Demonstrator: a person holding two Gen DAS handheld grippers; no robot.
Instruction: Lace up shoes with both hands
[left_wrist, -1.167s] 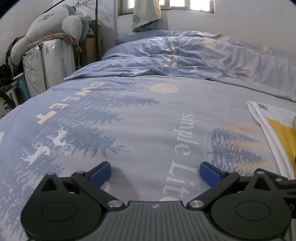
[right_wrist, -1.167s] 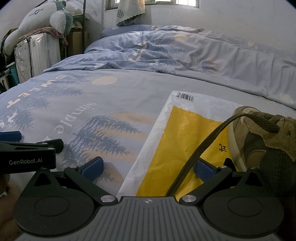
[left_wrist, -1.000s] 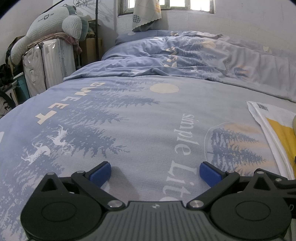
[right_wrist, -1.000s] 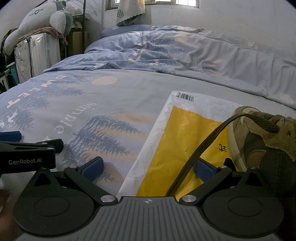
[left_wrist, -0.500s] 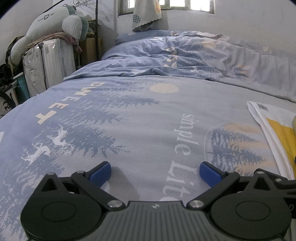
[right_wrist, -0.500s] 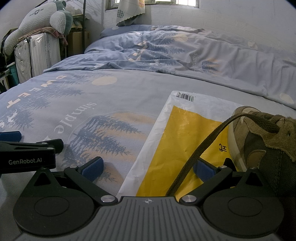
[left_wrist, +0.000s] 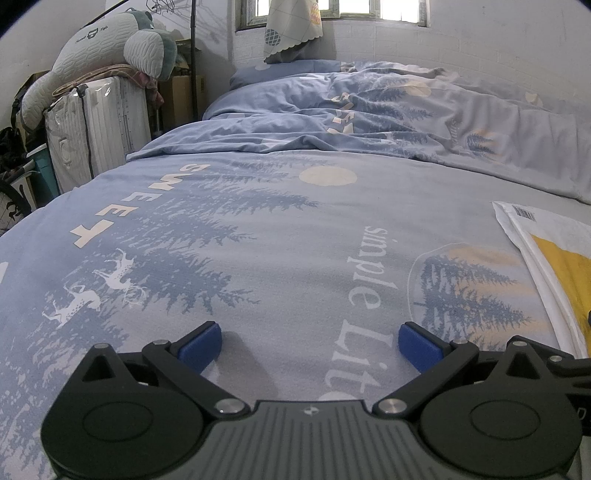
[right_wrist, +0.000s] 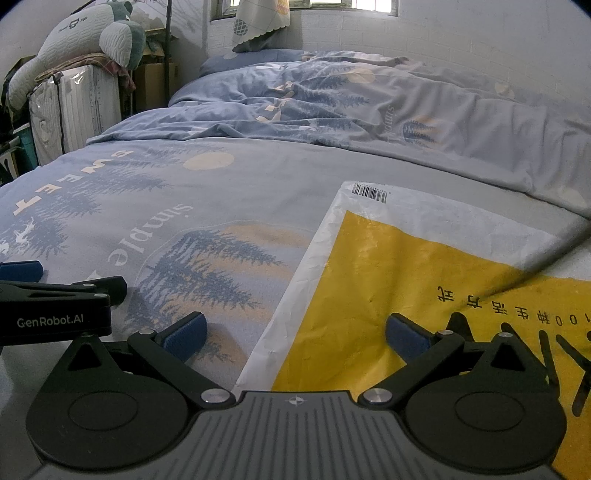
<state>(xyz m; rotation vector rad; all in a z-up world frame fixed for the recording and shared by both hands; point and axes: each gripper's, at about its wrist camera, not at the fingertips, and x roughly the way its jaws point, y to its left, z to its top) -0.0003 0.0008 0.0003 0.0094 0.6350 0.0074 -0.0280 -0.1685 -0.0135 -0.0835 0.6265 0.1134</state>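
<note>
Gone from the right wrist view are the olive shoe and its lace, which were showing at 3 o'clock a moment ago, so I cannot tell where the shoe is lying. Both the right gripper (right_wrist: 294, 339) and left gripper (left_wrist: 309, 347) are resting wide apart, holding nothing. "GenRobot.AI" is showing on the left gripper's side; the bedspread (left_wrist: 258, 236) is reading "SWEET" and "simple", and the yellow mailer bag (right_wrist: 388, 280), barcoded, is running off at 4 o'clock.

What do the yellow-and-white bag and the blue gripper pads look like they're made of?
The bag looks like thin plastic film: glossy, finely crinkled, printed with a barcode. The blue pads on the right gripper look like matte rubber or foam, with no shine; the pictures leave open which.
</note>
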